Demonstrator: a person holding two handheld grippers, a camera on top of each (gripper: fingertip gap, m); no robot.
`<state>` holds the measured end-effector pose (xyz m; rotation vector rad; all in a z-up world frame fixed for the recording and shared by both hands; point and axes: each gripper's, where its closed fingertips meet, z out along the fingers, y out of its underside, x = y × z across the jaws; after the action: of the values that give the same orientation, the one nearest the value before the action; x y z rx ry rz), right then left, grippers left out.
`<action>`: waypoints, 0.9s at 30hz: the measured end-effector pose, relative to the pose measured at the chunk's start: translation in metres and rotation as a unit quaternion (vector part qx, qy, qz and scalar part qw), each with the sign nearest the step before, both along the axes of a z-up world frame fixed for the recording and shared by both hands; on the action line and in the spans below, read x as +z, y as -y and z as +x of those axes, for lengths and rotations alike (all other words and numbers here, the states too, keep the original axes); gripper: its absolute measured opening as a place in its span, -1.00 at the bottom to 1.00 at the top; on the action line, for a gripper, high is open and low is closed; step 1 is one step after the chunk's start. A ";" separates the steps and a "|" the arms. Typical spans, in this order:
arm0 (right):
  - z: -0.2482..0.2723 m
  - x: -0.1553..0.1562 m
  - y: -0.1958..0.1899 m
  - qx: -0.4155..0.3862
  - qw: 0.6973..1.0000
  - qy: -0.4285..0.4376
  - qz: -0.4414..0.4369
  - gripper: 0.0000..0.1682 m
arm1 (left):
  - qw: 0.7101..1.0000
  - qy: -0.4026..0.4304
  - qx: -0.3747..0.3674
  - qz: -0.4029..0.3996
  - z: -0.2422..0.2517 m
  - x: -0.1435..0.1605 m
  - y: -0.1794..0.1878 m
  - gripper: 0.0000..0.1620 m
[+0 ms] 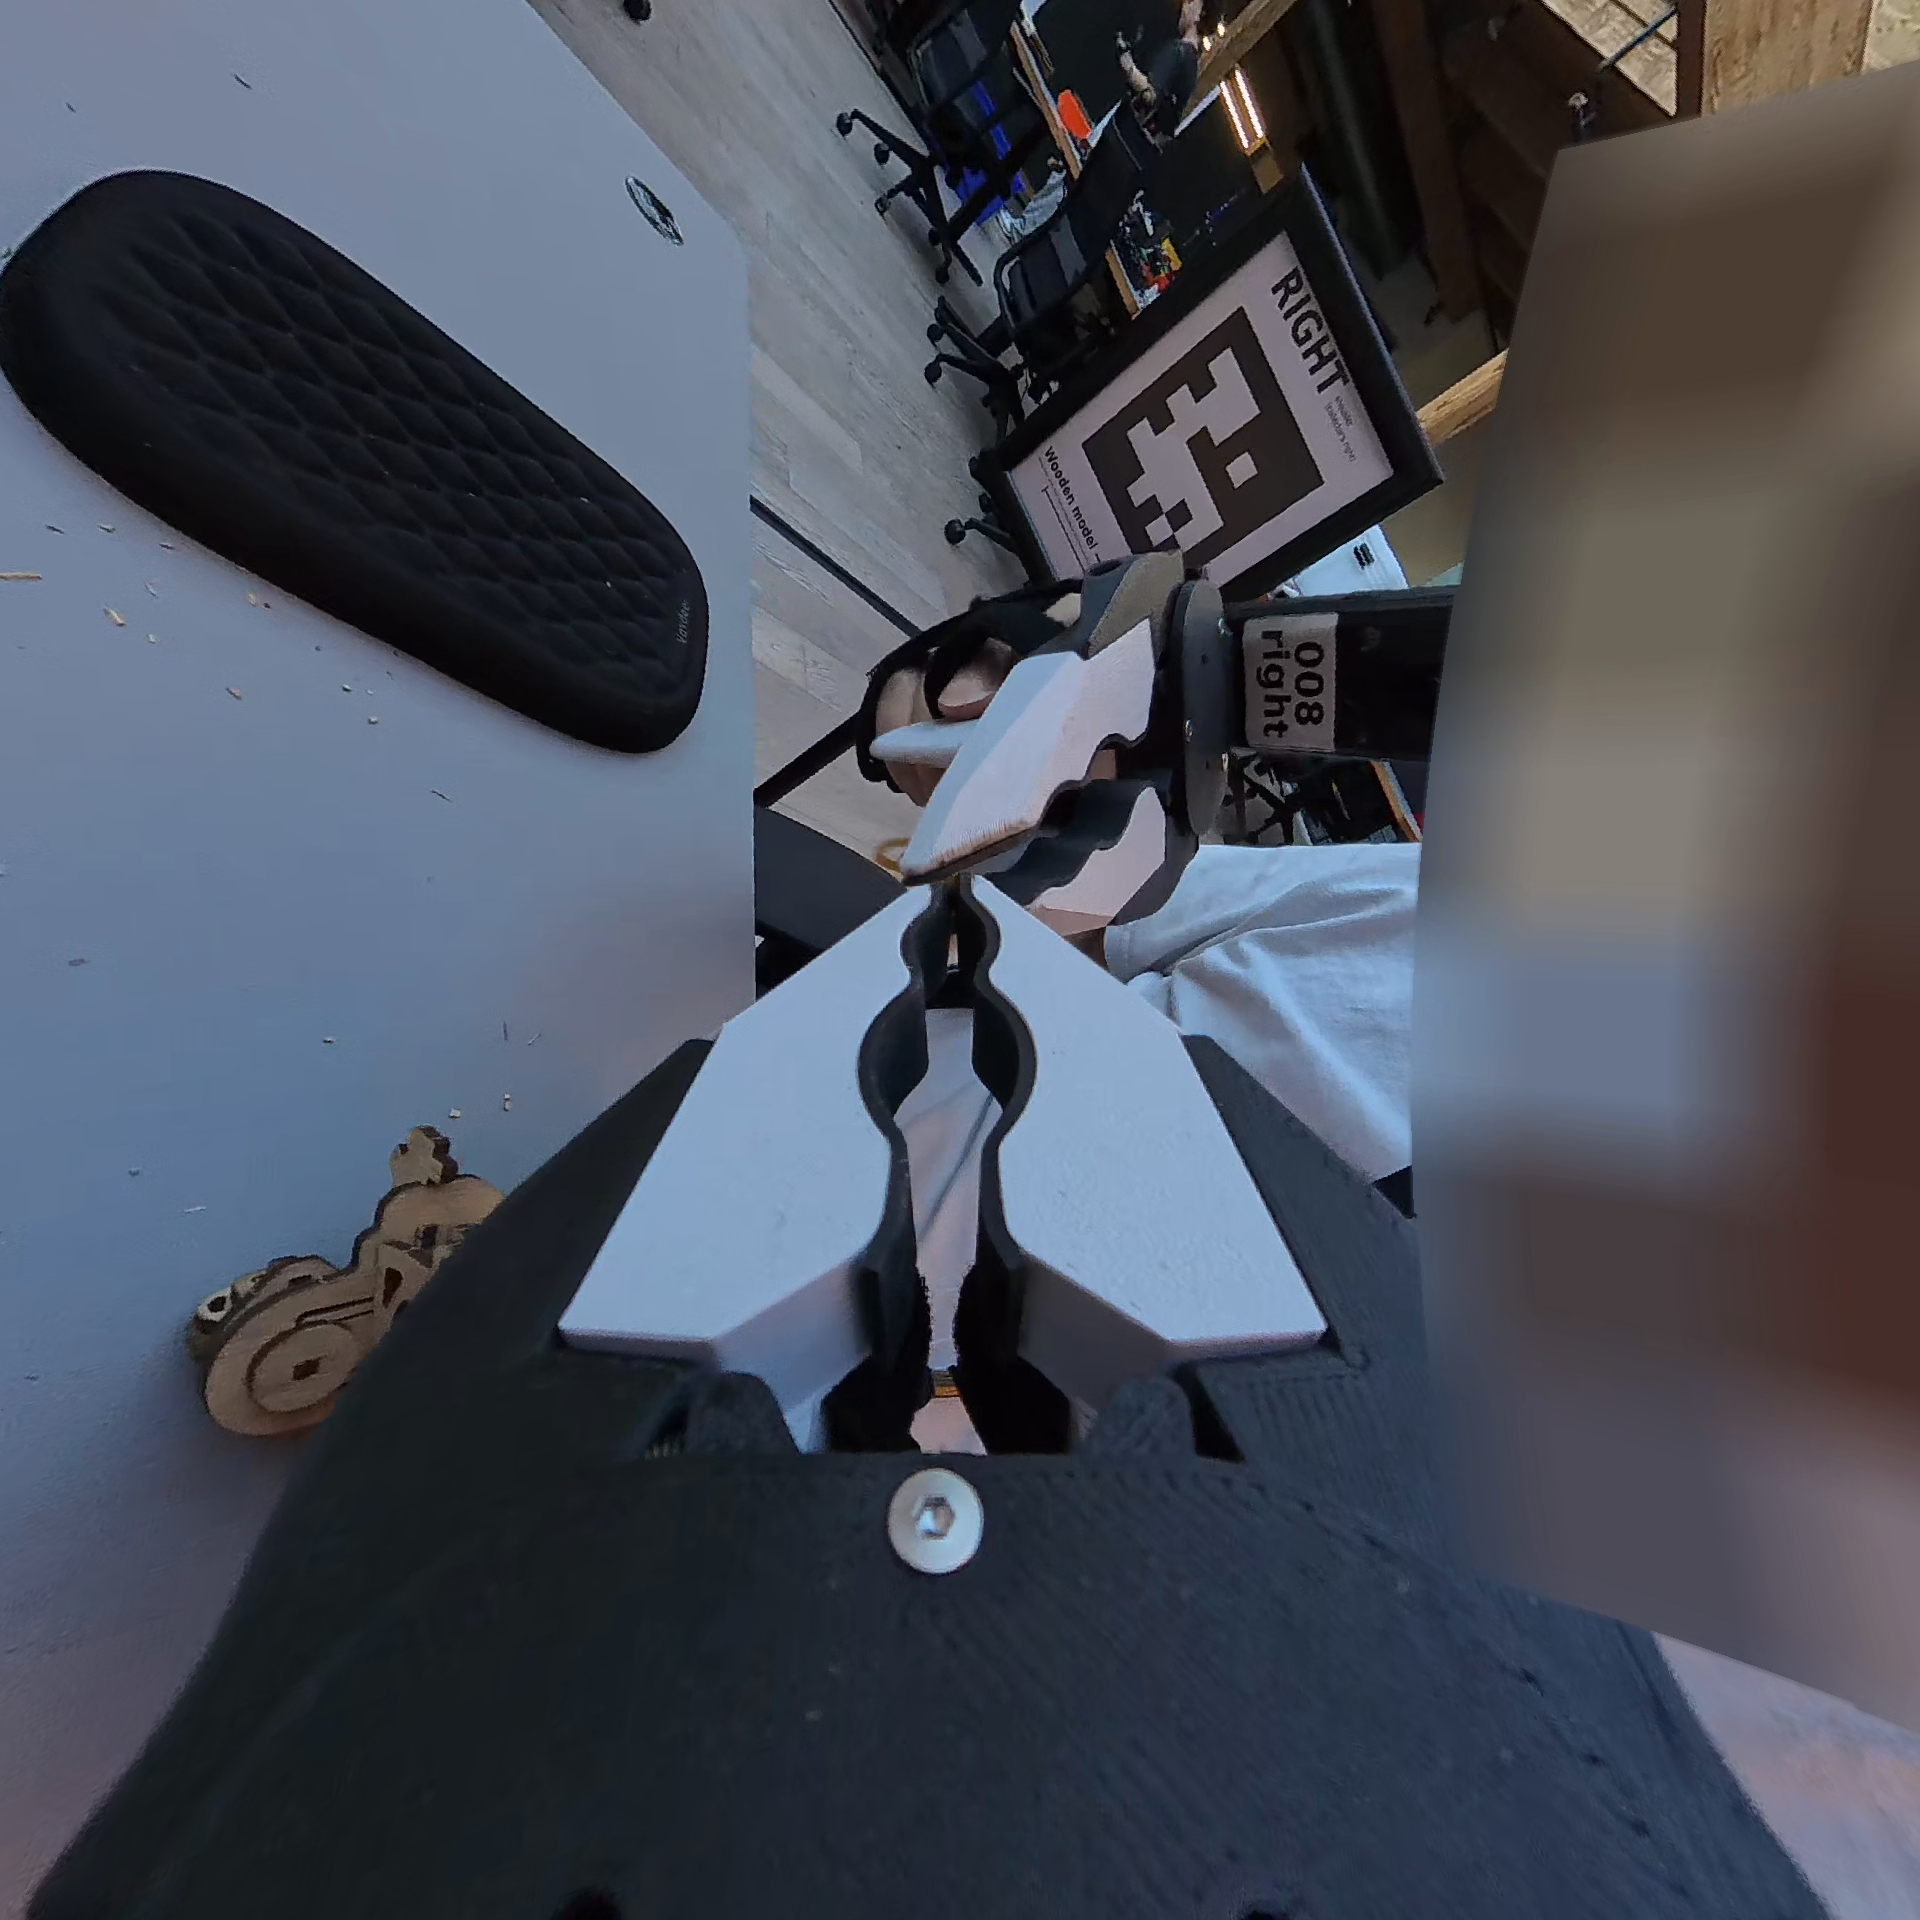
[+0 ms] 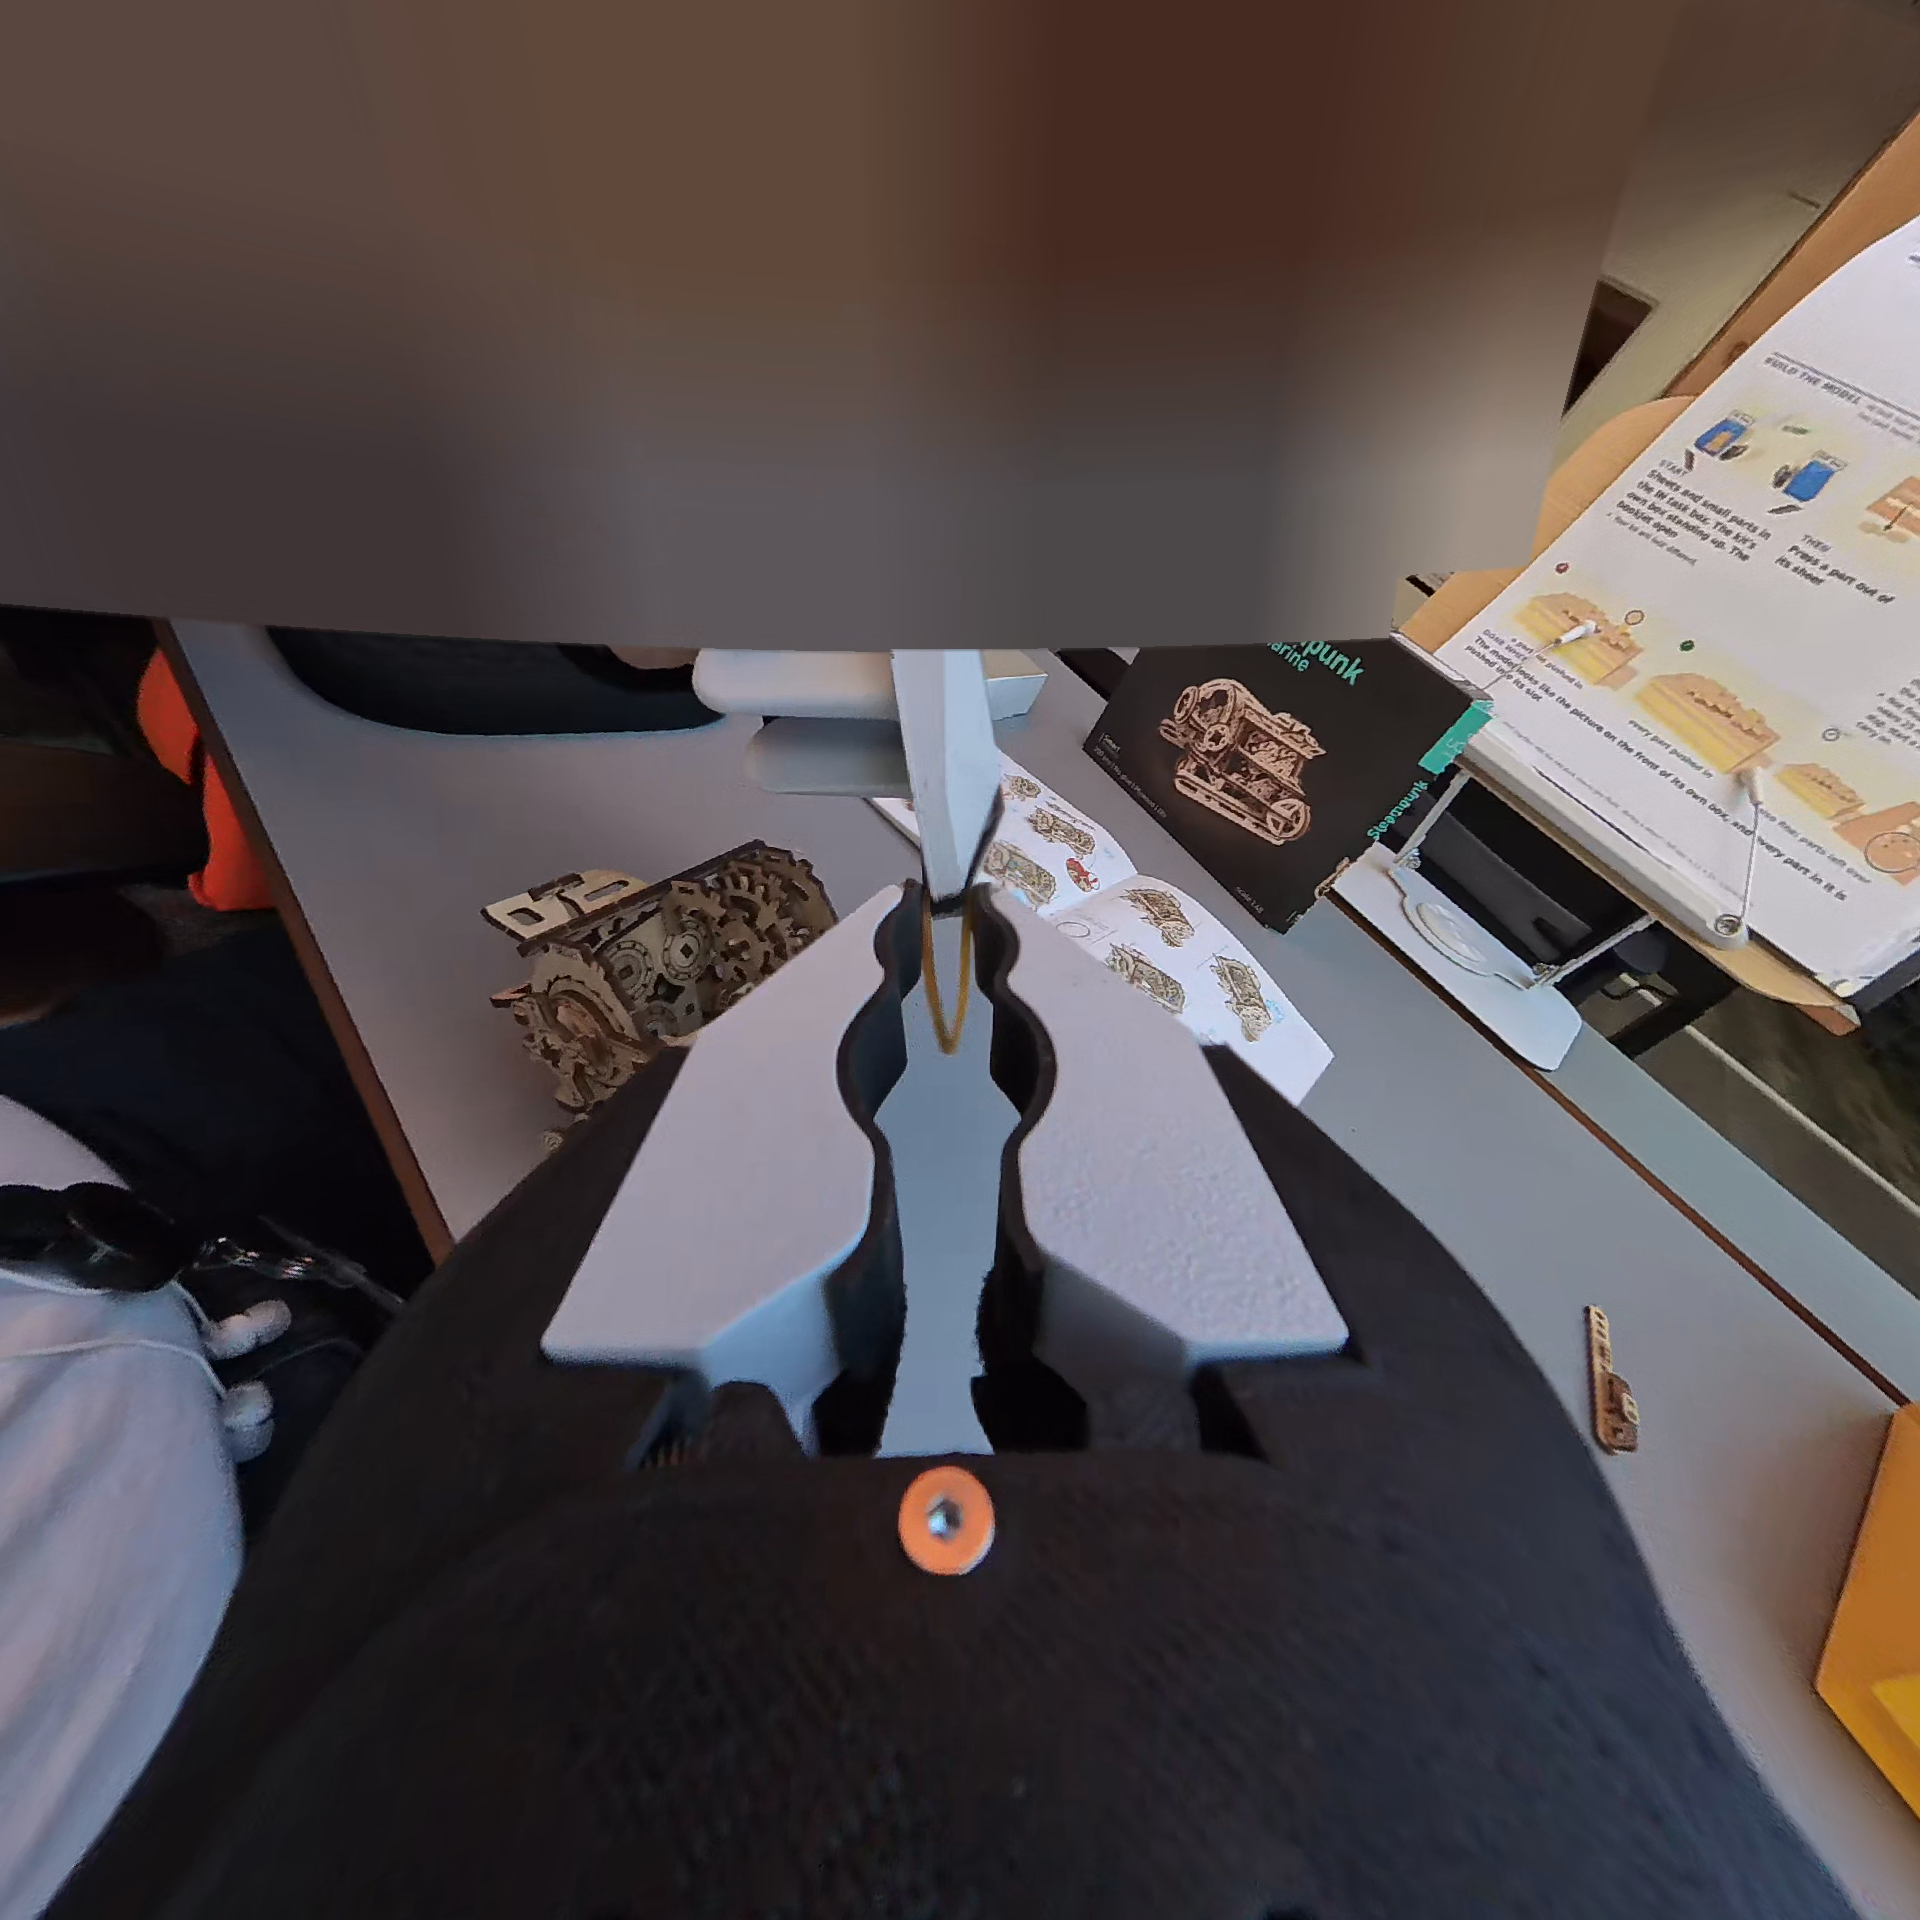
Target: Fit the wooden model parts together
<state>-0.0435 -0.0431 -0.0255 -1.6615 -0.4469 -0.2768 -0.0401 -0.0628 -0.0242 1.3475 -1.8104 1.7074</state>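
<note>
My left gripper and right gripper meet tip to tip in the air above the grey table. A thin yellow rubber band hangs as a small loop between the right gripper's nearly closed jaws. The left gripper comes in from above and pinches the band's top end. In the left wrist view the right gripper lies across the left tips, and a speck of the band shows there. The assembled wooden gear model stands on the table behind. A flat wooden part lies by the left gripper.
An open booklet, a black kit box and an instruction board on a stand are at the right. A small wooden strip and a yellow box lie nearer. A black wrist pad and a framed marker sign show too.
</note>
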 end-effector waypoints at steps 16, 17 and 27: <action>-0.013 0.006 0.011 0.065 0.995 -0.076 0.016 -1.00 | 1.000 0.007 -0.011 -0.017 -0.010 0.002 -0.001 -1.00; -0.014 0.007 0.012 0.068 0.996 -0.062 0.019 -0.95 | 1.000 0.007 -0.012 -0.015 -0.010 0.001 -0.001 -1.00; -0.022 0.010 0.012 0.112 0.992 -0.058 -0.008 -0.53 | 0.999 0.004 -0.042 -0.005 -0.017 -0.002 0.010 -1.00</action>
<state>-0.0659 -0.0555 -0.0153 -1.6160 -0.5436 -0.0114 -0.0571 -0.0725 -0.0262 1.2439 -1.8326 1.6800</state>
